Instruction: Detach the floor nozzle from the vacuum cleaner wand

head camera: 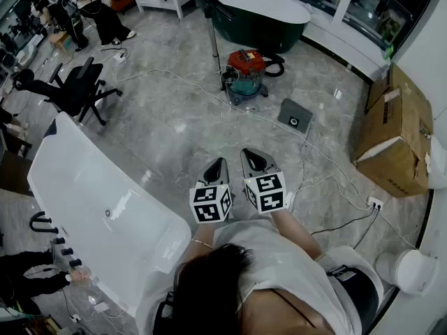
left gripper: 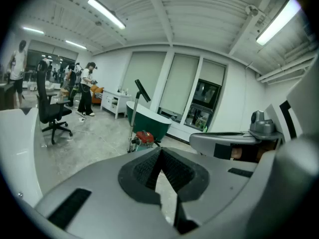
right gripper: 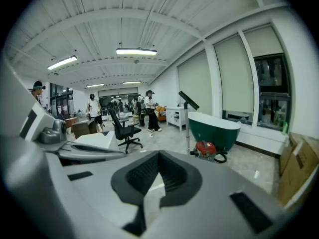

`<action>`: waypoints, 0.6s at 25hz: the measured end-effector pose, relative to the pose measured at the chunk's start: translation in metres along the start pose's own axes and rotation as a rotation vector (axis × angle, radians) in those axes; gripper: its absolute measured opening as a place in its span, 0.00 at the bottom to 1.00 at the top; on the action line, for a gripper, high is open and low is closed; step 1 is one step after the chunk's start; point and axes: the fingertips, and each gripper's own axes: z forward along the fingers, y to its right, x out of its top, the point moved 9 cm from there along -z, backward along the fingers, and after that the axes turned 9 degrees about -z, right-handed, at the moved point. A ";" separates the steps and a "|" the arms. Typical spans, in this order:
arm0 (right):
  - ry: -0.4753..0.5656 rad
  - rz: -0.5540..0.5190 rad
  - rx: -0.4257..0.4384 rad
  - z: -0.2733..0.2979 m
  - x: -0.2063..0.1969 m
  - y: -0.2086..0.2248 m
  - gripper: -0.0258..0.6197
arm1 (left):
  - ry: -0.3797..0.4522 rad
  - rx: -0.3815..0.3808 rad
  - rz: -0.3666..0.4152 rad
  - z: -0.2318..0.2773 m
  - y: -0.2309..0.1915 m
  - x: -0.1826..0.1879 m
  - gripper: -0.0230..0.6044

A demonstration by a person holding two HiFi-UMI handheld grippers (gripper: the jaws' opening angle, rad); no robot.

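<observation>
The floor nozzle should sit at the foot of the upright wand [head camera: 214, 44], though it is too small here to pick out. The wand stands beside the red canister [head camera: 246, 67], on the floor before the green bathtub [head camera: 265, 33]. The nozzle is probably light, rigid plastic on a tight push-fit (perhaps with a catch). I would grip the stiff tube low down and the nozzle by its neck. The left hand-held gripper [head camera: 217, 162] and right hand-held gripper [head camera: 251, 153] are both clenched on nothing, well apart from it.

The left gripper [head camera: 216, 167] and right gripper [head camera: 255, 160] are held side by side, angled slightly downward. Both jaw pairs are closed, with nothing between them.
</observation>
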 end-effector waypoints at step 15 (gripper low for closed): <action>-0.002 0.009 -0.038 0.007 0.004 0.003 0.06 | 0.003 -0.025 -0.008 0.007 -0.003 0.013 0.04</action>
